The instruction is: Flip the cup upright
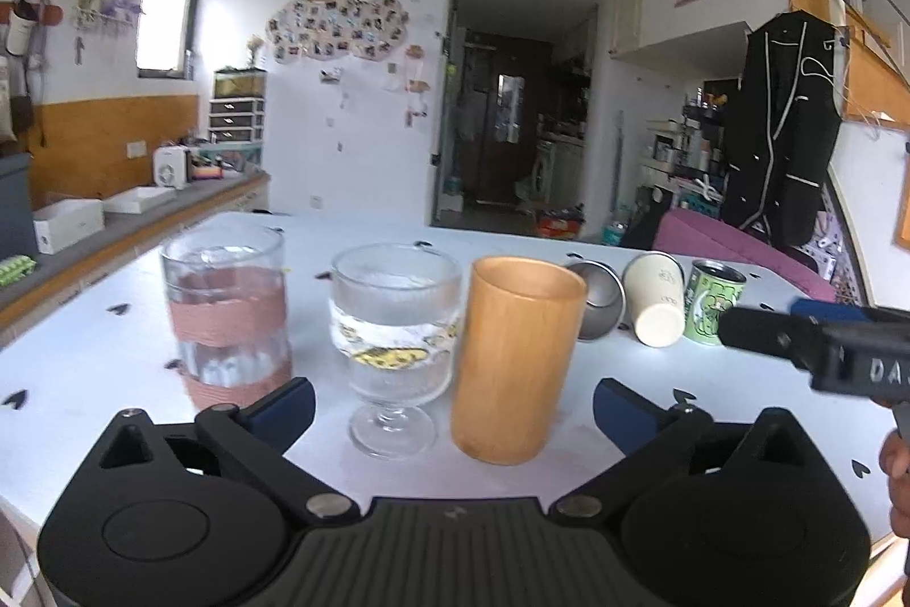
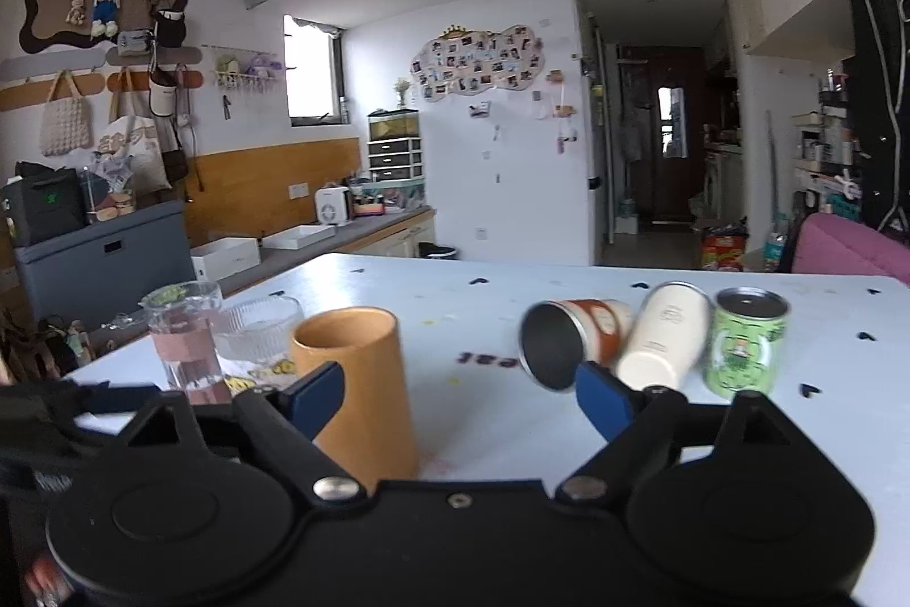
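Note:
A row of cups stands on the white table (image 1: 85, 339). A wooden cup (image 1: 515, 359) (image 2: 361, 391) stands upright, mouth up. A metal-lined cup with an orange label (image 2: 569, 339) (image 1: 594, 297) lies on its side. A cream paper cup (image 2: 662, 334) (image 1: 657, 300) lies tilted beside it. A green printed can cup (image 2: 745, 342) (image 1: 711, 302) stands mouth down. My left gripper (image 1: 452, 408) is open and empty in front of the goblet and the wooden cup. My right gripper (image 2: 460, 396) is open and empty, between the wooden cup and the lying cup; its body shows in the left wrist view (image 1: 819, 339).
A tall glass with pink bands (image 1: 227, 317) (image 2: 185, 339) and a ribbed glass goblet (image 1: 395, 339) (image 2: 259, 325) stand upright at the left of the row. A counter with white boxes (image 2: 227, 257) runs behind the table. A pink seat (image 2: 853, 251) is at the far right.

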`<state>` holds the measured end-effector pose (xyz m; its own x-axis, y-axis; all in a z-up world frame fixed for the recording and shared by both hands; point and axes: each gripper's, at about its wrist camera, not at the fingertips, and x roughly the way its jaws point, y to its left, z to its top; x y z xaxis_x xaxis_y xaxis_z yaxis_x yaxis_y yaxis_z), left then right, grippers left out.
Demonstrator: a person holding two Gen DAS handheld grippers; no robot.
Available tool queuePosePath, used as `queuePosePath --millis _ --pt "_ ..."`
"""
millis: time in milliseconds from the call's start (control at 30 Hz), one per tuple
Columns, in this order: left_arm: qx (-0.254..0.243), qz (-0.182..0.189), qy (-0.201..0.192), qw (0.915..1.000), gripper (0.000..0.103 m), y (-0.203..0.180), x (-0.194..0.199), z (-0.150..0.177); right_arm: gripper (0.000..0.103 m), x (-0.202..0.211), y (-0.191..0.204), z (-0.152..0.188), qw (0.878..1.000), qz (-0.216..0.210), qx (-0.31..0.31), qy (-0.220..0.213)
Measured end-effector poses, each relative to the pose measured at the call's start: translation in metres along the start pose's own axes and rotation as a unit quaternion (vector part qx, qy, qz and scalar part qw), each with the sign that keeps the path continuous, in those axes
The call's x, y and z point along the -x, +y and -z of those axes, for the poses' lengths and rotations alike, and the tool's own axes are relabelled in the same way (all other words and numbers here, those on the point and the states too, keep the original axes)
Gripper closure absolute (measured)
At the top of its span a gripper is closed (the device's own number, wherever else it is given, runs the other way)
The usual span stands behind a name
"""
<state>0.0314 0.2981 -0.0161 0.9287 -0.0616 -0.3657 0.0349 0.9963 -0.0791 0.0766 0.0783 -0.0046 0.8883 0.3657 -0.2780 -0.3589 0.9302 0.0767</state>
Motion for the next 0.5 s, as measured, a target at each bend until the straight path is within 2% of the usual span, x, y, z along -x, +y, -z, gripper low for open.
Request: queuePosePath --millis 300,500 --pt "-0.019 -0.014 -0.013 0.9996 0.0 -0.001 0.023 0.003 0.0 0.025 -0.014 0.016 0.999 0.038 0.009 0.006" --pt "-0.029 -0.026 -0.02 0.9991 0.0 -0.007 0.03 0.006 0.0 0.037 -0.016 0.02 0.999 0.05 0.015 0.0"
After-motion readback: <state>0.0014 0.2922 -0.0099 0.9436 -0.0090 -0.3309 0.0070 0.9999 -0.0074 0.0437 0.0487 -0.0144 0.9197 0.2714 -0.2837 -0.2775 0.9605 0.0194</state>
